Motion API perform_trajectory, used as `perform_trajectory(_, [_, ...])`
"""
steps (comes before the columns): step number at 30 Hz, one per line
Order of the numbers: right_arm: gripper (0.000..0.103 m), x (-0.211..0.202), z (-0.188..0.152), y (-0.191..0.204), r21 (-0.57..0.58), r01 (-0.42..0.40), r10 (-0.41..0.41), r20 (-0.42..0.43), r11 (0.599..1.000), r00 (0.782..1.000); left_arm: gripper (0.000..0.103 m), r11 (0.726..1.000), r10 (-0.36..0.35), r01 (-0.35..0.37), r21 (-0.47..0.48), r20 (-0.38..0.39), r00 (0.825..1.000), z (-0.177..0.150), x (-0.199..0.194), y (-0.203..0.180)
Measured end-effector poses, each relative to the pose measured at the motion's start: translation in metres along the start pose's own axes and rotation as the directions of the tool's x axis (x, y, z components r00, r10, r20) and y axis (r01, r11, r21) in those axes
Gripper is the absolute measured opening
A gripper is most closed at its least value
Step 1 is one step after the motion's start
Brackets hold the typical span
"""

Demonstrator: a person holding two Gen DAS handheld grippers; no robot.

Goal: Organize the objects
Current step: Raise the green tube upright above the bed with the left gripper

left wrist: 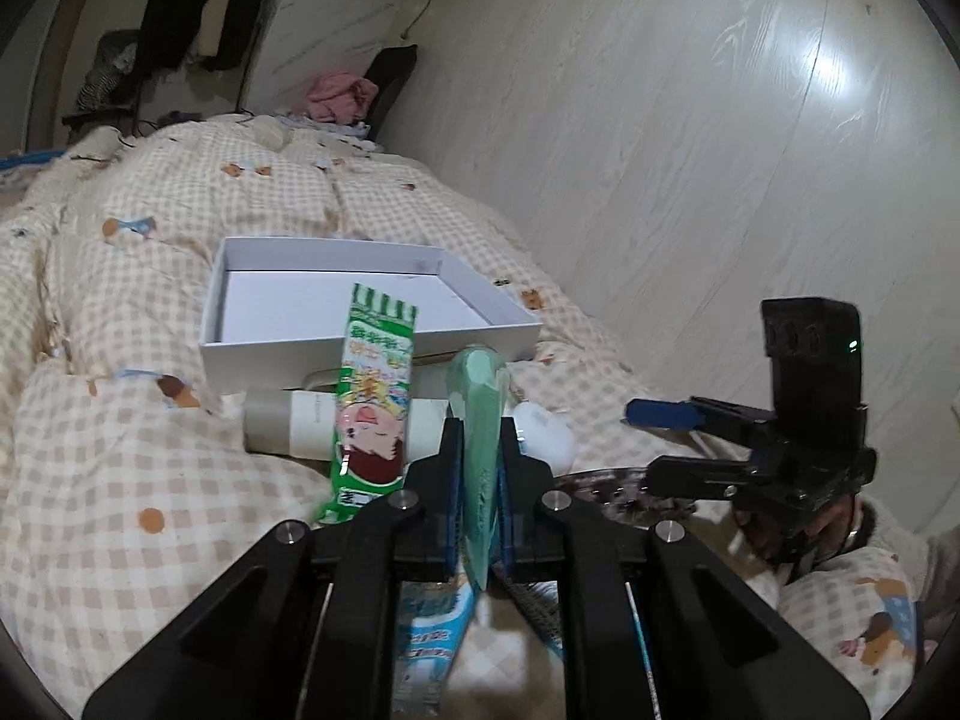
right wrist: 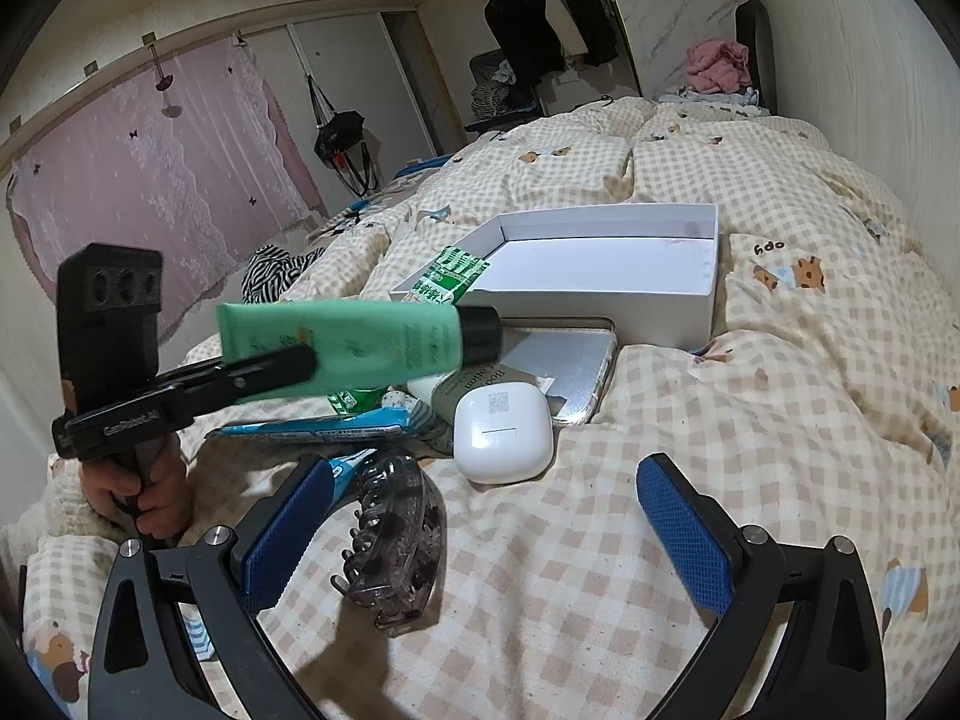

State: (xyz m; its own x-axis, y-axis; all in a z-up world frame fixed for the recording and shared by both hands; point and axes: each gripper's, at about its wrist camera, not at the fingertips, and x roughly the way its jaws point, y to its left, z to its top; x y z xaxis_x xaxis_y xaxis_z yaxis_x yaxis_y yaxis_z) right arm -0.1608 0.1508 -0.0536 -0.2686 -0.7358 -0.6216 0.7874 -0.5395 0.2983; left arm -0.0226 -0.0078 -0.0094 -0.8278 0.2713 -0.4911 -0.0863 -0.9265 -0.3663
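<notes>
Bedroom scene, checked duvet (right wrist: 690, 480) on the bed serving as the work surface, everything placed relative to the white box (right wrist: 600, 282). Nearest the cameras, the right claw (right wrist: 498, 534) is hanging open and empty over the duvet, well short of the box, with a smoky hair clip (right wrist: 396, 546) lying just beside its left pad. A white earbud case (right wrist: 503, 429) is sitting a little further on, nearer the box. Next, the left claw (left wrist: 482, 480) is pinching shut on a green tube (right wrist: 342, 348), lifting it clear of the clutter in front of the box; black cap pointing toward the box. Under it, a blue packet (right wrist: 324, 429), a green snack packet (left wrist: 375, 396) leaning against the box front, a lotion bottle (left wrist: 288, 420) and a silver phone (right wrist: 564, 369) are piling up against the box wall. Box itself is sitting empty behind all this.

Risks, as a guess: grip is sitting near the crimped flat end, so the tube could be swinging or slipping out; soft tube may be squeezing; the cap could be clipping the box rim or knocking the leaning snack packet; the box is resting unevenly on soft bedding and could tip.
</notes>
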Motion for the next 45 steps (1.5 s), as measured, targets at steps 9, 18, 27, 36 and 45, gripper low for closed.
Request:
perform_trajectory(9, [0.103,0.001,0.001,0.000,0.003,-0.001,0.001,-0.002,1.000,1.000,0.010,1.000,0.020,-0.020,0.018,-0.025,0.999,-0.002,0.008,-0.002])
perform_trajectory(18, [0.103,0.001,0.000,-0.001,0.011,-0.005,0.005,0.000,1.000,1.000,0.010,0.997,0.037,-0.023,-0.079,0.187,0.982,0.005,-0.035,0.012])
perform_trajectory(27, [0.103,0.002,0.000,-0.001,0.016,-0.004,0.004,-0.004,1.000,1.000,0.010,0.977,-0.021,0.081,-0.199,0.284,0.959,0.008,-0.053,0.034])
perform_trajectory(36, [0.103,-0.002,0.003,-0.001,0.012,-0.012,0.011,0.008,1.000,1.000,0.010,0.966,-0.032,0.118,-0.232,0.345,0.938,0.012,-0.070,0.039])
perform_trajectory(45, [0.071,-0.002,0.038,0.024,-0.133,-0.158,0.149,-0.076,0.978,0.986,0.010,0.968,-0.021,0.100,-0.229,0.325,0.945,0.009,-0.065,0.038])
